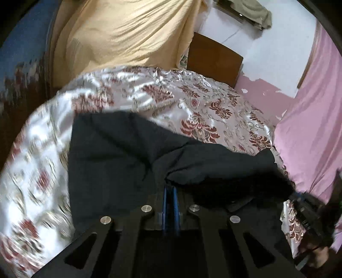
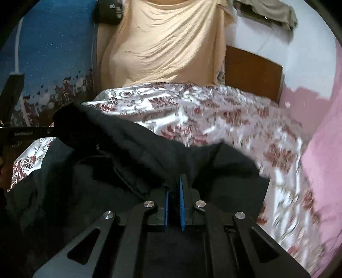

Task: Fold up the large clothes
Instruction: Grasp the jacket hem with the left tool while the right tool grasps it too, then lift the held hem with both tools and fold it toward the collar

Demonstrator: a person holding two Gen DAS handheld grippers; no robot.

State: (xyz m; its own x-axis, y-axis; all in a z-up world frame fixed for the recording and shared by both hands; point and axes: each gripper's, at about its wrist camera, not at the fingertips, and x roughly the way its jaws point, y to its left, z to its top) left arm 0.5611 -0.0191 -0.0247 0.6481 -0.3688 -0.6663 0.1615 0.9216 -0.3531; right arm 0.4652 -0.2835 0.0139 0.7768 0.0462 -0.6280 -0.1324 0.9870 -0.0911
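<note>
Bed (image 1: 203, 102), floral cover. Left tool (image 1: 170, 188) and right tool (image 2: 176, 184) both clamp black garment (image 1: 111, 154); mid-fold. Next: lay edge flat, release.

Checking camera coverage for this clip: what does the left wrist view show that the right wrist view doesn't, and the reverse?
Only the left wrist view: the right claw from outside, at the frame's right edge, on the black garment.

Only the right wrist view: a dark pouch hanging at the top, and the left claw's body at the left edge.

Both: each claw's blue pads shut on the garment, the floral bedspread, beige drape, wooden headboard.
</note>
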